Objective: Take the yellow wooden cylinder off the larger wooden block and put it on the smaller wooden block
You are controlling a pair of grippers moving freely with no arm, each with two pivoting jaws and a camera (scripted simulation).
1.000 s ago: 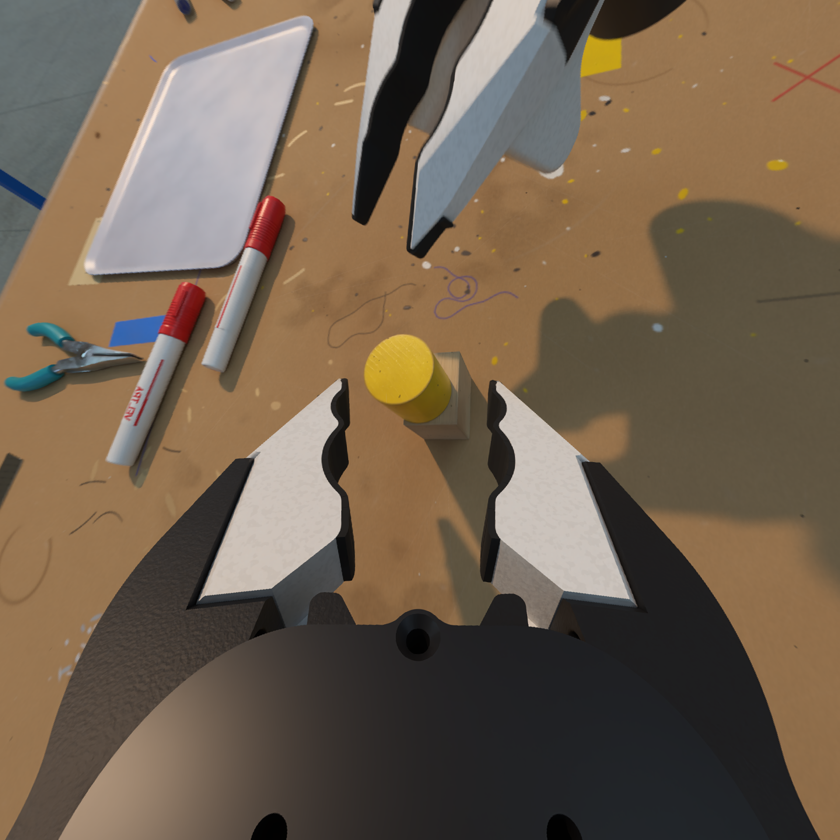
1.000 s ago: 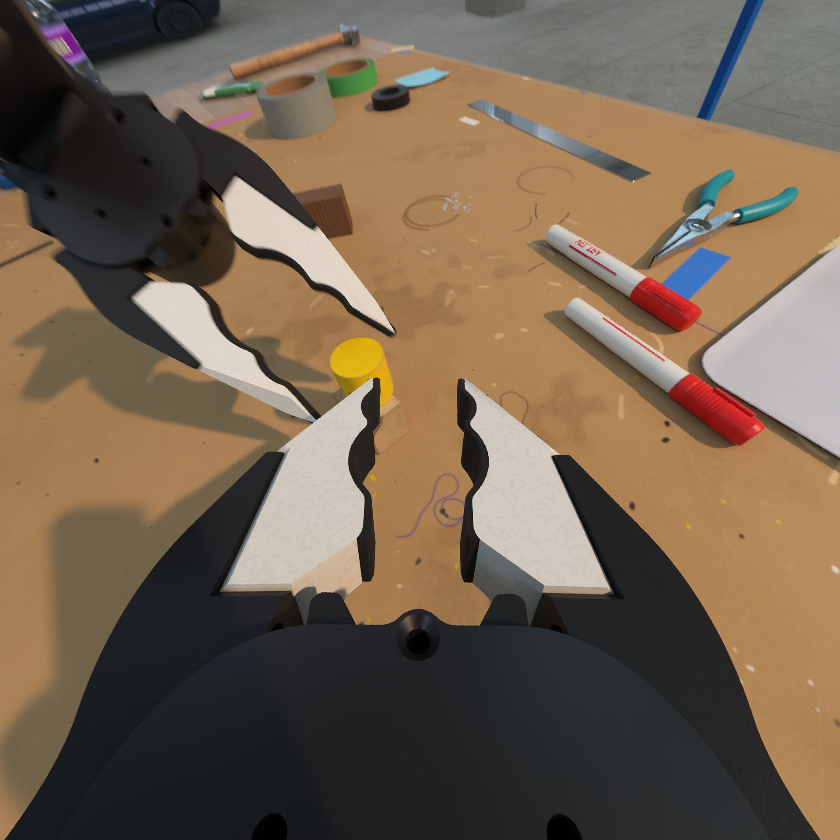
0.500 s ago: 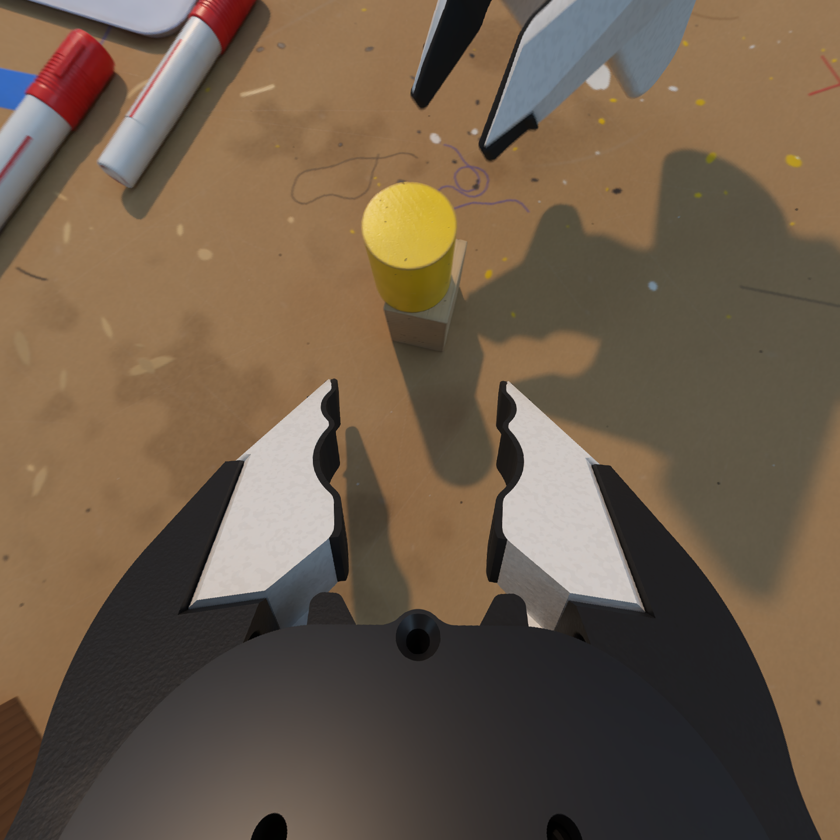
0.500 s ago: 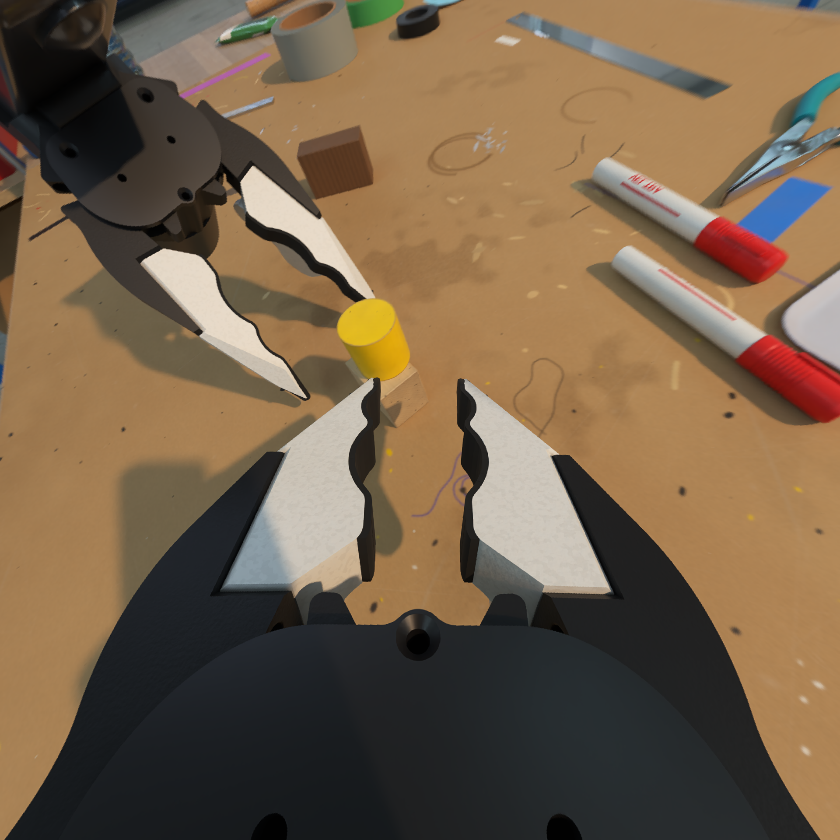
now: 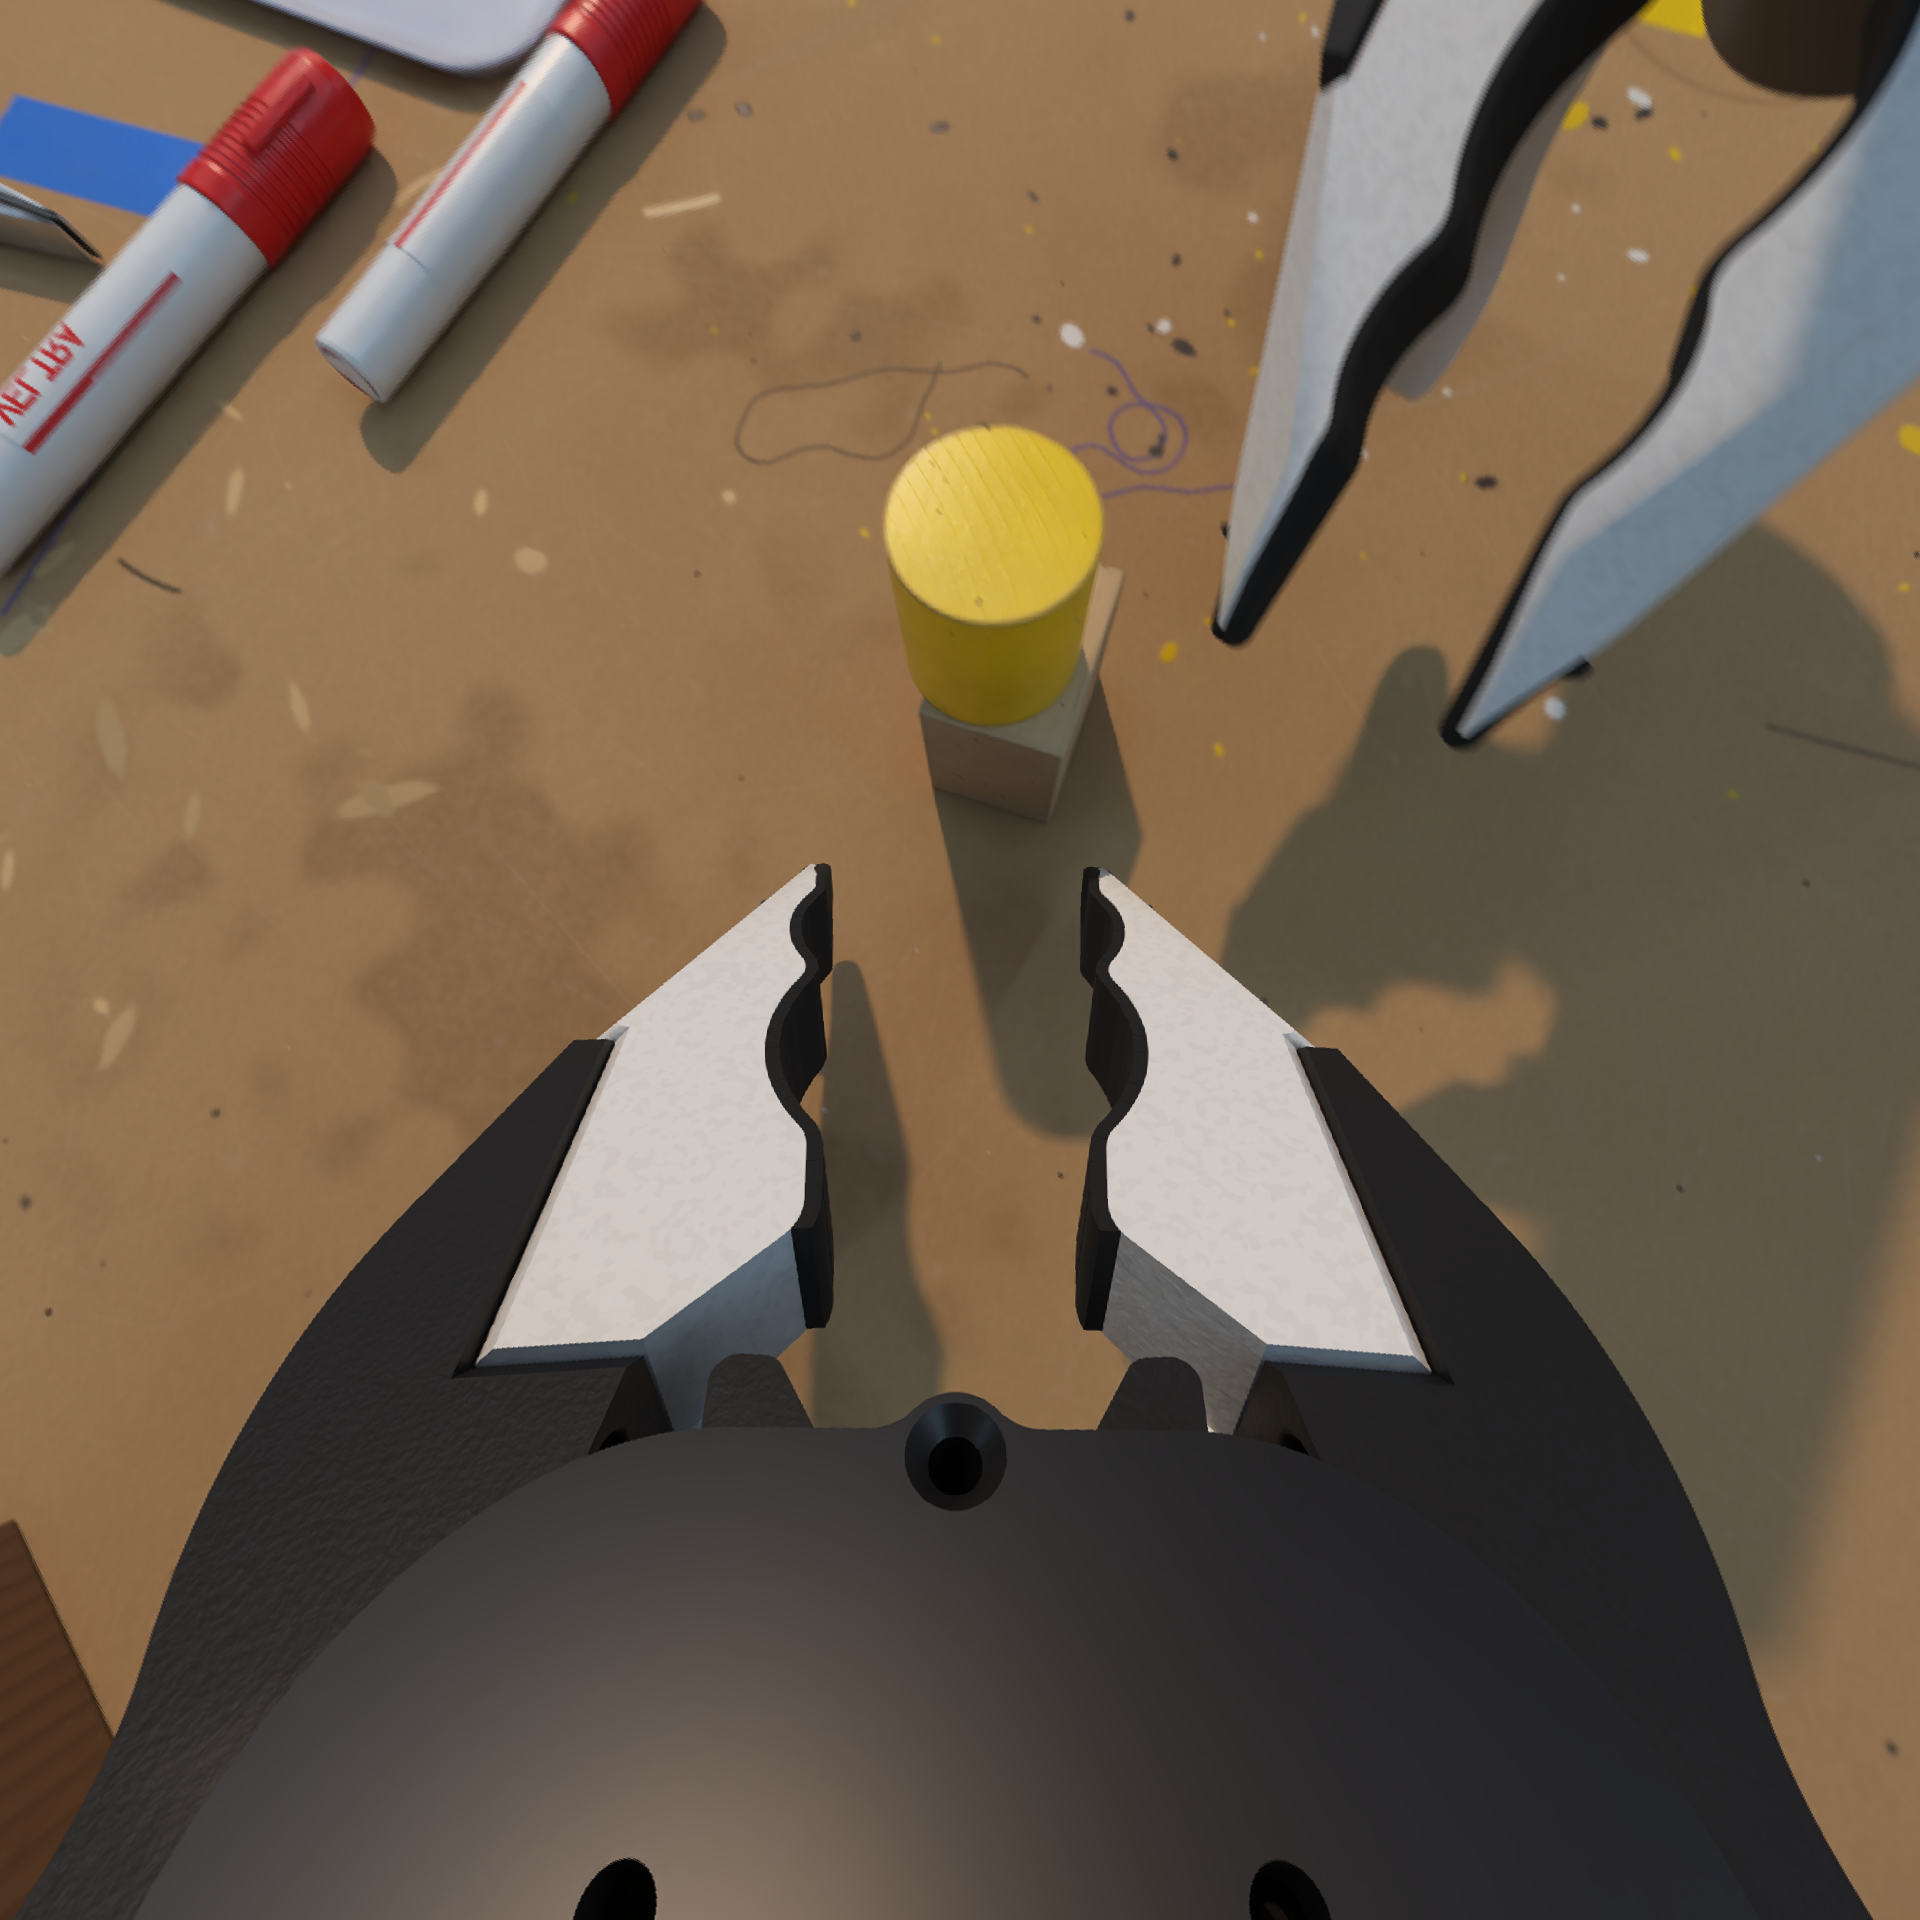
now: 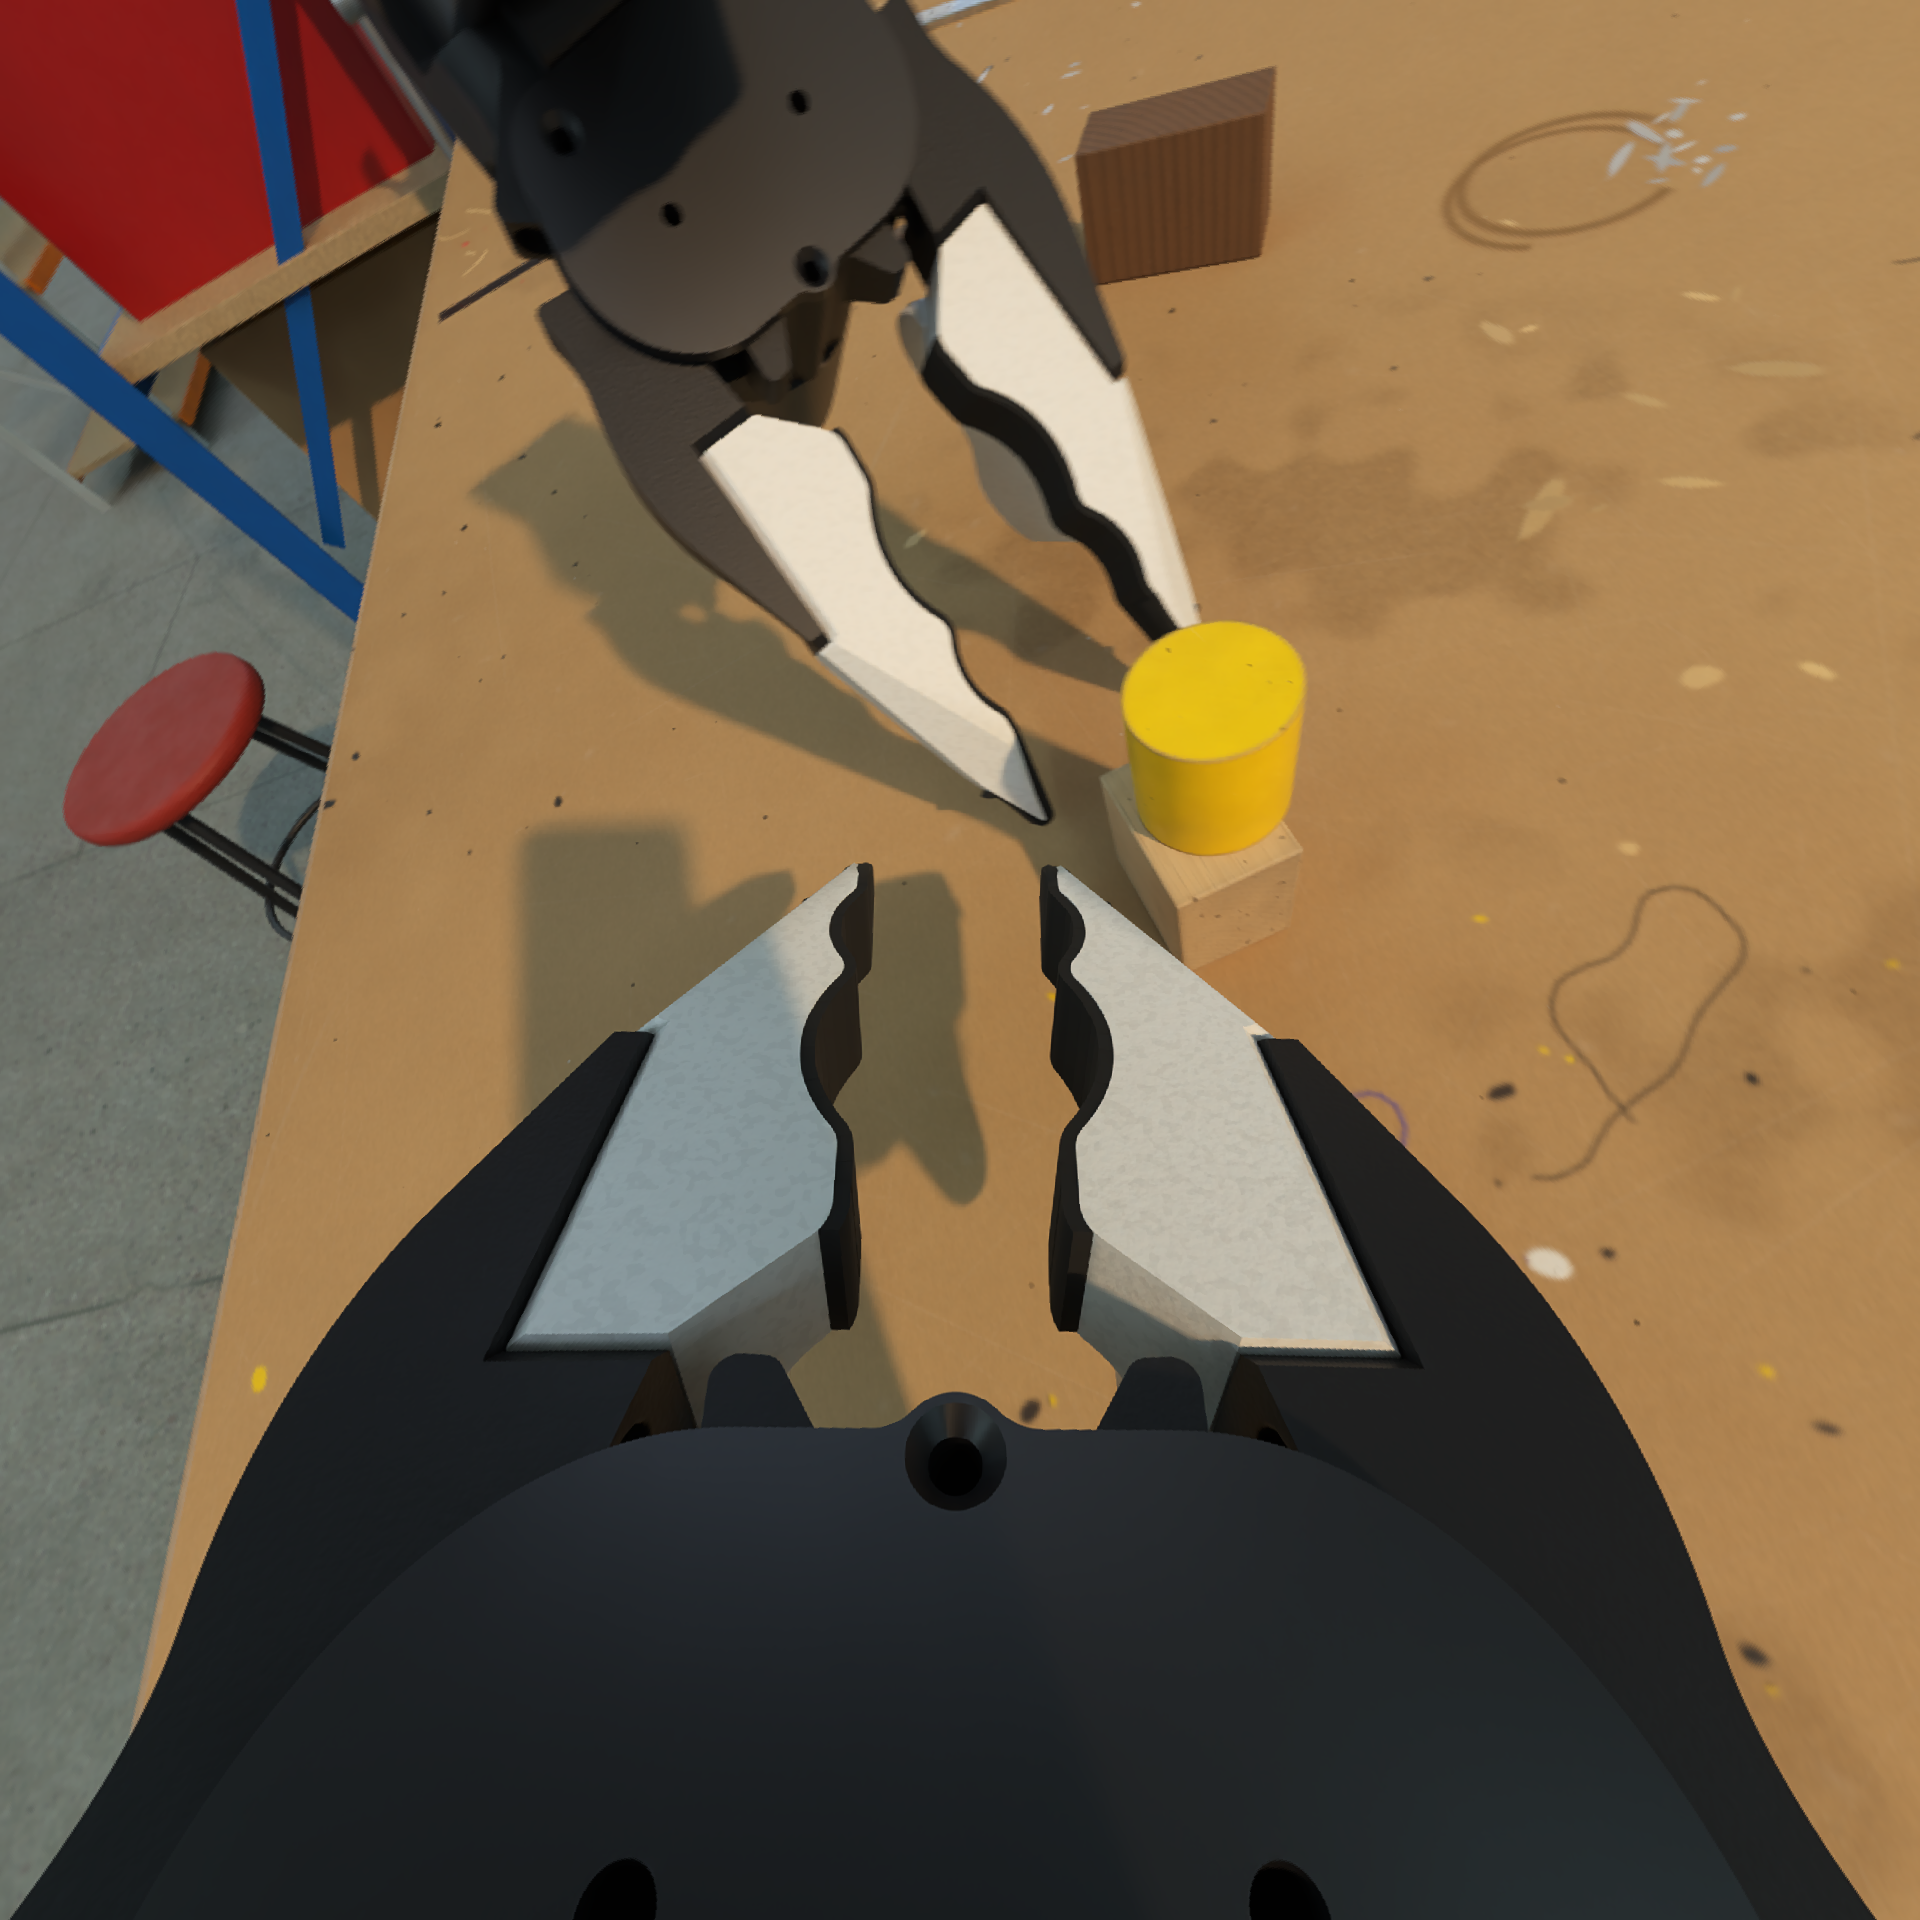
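The yellow wooden cylinder (image 5: 992, 577) stands upright on a small light wooden block (image 5: 992, 764). My left gripper (image 5: 956, 878) is open and empty, just short of that block. My right gripper (image 5: 1345, 681) hangs to the right of the cylinder, open and empty. In the right wrist view the cylinder (image 6: 1210, 738) and light block (image 6: 1226, 899) lie right of my right gripper (image 6: 956, 878). The left gripper (image 6: 1101, 717) points at the cylinder from behind. A larger dark brown block (image 6: 1174, 177) sits farther back, bare on top.
Two red-capped white markers (image 5: 177, 281) (image 5: 499, 187), a blue tape strip (image 5: 83, 156) and a white tray corner (image 5: 416, 21) lie at the far left. The table's edge (image 6: 343, 727) runs close on the left, with a red stool (image 6: 161, 748) beyond it.
My left gripper has drawn back from the cylinder, its jaws a little narrower. My right gripper has swung left, so the cylinder now lies to the right of its fingers. The cylinder has not moved.
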